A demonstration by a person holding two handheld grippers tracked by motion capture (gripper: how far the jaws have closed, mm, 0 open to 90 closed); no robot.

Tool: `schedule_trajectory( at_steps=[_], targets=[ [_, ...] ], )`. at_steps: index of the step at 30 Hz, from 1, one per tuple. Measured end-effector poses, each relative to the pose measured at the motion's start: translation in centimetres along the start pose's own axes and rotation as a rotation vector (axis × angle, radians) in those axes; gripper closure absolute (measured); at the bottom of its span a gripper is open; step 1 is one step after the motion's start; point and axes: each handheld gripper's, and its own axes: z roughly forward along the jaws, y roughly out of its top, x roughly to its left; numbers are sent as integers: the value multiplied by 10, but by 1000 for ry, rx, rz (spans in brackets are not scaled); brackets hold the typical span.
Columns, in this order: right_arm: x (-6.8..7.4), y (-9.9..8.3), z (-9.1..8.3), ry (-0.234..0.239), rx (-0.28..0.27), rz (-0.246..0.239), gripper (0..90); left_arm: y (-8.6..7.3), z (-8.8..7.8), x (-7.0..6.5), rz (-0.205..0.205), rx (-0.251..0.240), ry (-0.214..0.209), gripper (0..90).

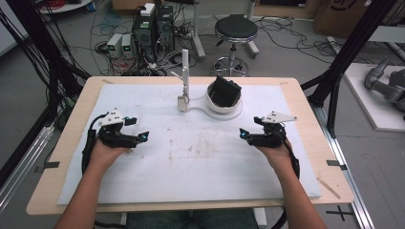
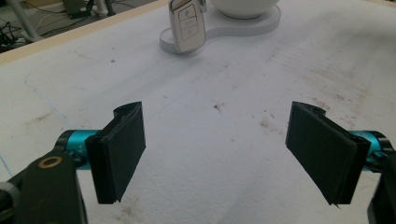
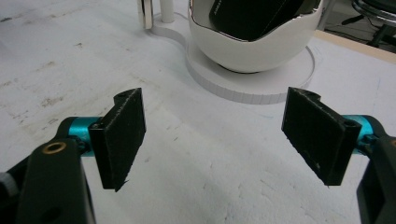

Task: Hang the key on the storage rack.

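Note:
A white stand (image 1: 199, 112) sits at the far middle of the mat, with an upright post (image 1: 185, 71). A silver car key fob (image 1: 182, 103) hangs at the post's foot. The stand's white bowl (image 1: 216, 107) holds a black wallet-like thing (image 1: 225, 91) standing on edge. My left gripper (image 1: 142, 136) rests on the mat at the left, open and empty. My right gripper (image 1: 243, 133) rests at the right, open and empty. In the left gripper view the key fob (image 2: 187, 25) lies ahead of the open gripper (image 2: 224, 154). In the right gripper view the bowl (image 3: 252, 51) stands just ahead of the open gripper (image 3: 217, 140).
A white, lightly stained mat (image 1: 191, 162) covers most of the wooden table (image 1: 62, 157). Beyond the far edge stand a black stool (image 1: 235, 29), computer boxes (image 1: 153, 26) and loose cables on the floor. Black frame legs rise at both sides.

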Motion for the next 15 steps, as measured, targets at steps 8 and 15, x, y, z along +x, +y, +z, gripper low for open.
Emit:
schedule_trajectory(
  at_steps=[8,15],
  targets=[
    [-2,-1,0,0,4,4,220,0,0,0,1,-1,0,199],
    [-3,-2,1,-6,12,9,220,-2,-3,0,2,8,5,199]
  ],
)
